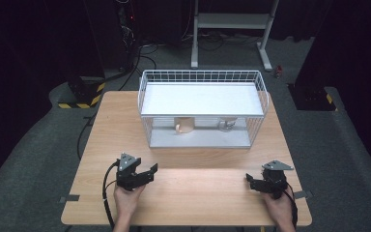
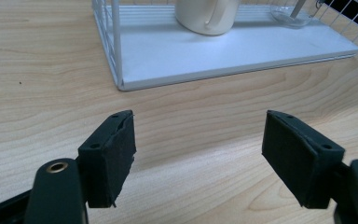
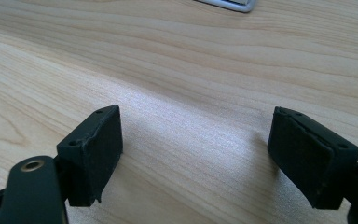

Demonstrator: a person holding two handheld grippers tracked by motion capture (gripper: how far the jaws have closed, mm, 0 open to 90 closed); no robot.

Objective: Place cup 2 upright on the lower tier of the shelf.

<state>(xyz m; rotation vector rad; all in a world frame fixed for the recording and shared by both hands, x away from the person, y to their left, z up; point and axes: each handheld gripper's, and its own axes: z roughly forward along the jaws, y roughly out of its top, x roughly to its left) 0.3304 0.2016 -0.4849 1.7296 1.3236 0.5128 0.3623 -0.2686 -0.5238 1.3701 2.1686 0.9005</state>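
White wire rack (image 1: 203, 77): two-tier, standing at the far middle of the bench (image 1: 125, 125); flat white top shelf, white lower shelf, front side open toward the person.

Cream mug (image 1: 184, 125): on the lower shelf, left of centre; upright, handle visible in the left gripper view (image 2: 208, 16).

Clear glass item (image 1: 227, 125): on the lower shelf, right of centre, well apart from the mug; in the left gripper view (image 2: 291, 16) its kind cannot be told.

Left gripper (image 1: 147, 172): held in a hand at the near left of the bench, black, grey plate on top; jaws wide apart and holding nothing (image 2: 198, 156), facing the rack's near left corner.

Right gripper (image 1: 249, 181): held in a hand at the near right; jaws wide apart, nothing between them, over bare wood (image 3: 193, 156).

Floor (image 1: 29, 145): grey, cables trailing at far left.
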